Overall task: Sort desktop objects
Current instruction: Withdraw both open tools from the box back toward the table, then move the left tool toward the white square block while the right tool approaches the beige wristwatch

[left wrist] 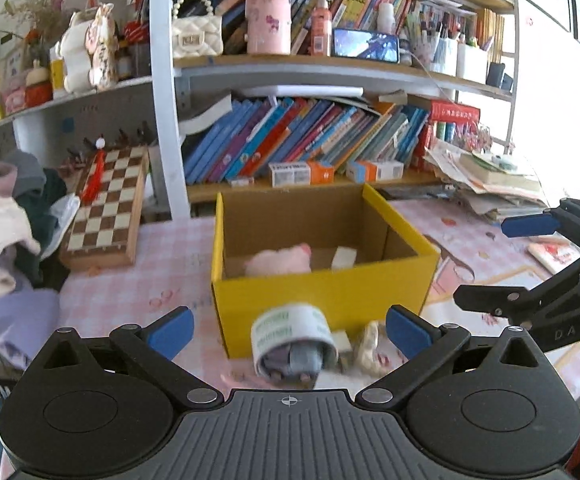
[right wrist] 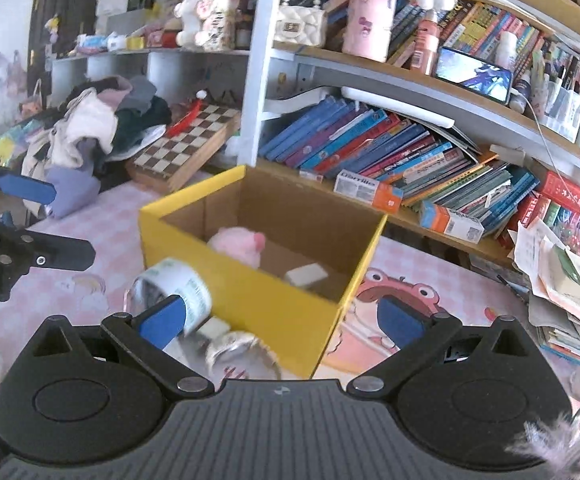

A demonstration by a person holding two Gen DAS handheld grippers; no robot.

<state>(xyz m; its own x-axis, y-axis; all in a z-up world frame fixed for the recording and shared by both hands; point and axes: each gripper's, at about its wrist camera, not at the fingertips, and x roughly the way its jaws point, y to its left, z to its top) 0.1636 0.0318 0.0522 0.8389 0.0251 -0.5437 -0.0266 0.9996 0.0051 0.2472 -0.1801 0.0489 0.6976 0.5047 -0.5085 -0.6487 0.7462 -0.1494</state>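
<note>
A yellow cardboard box (left wrist: pixel 329 296) (right wrist: pixel 250 300) stands open on the pink desk mat. Inside it lie a pink plush toy (left wrist: pixel 278 262) (right wrist: pixel 238 242) and a small white block (left wrist: pixel 343 258) (right wrist: pixel 305 274). A white tape roll (left wrist: pixel 290 340) (right wrist: pixel 174 288), blurred and tilted, is in front of the box's near wall. It sits between the spread fingers of my left gripper (left wrist: pixel 288 330) (right wrist: pixel 50 222), which is open and touches nothing. My right gripper (right wrist: pixel 281 320) (left wrist: pixel 501 264) is open and holds nothing. Its left finger (right wrist: pixel 162 318) overlaps the roll in view.
A small white piece (left wrist: pixel 341 340) and a crinkled wrapped item (left wrist: pixel 369 344) lie at the box's foot. A chessboard (left wrist: pixel 106 204) and a heap of clothes (left wrist: pixel 6 216) fill the left side. Stacked papers and books (left wrist: pixel 489 176) crowd the right. Bookshelves (left wrist: pixel 309 144) stand behind.
</note>
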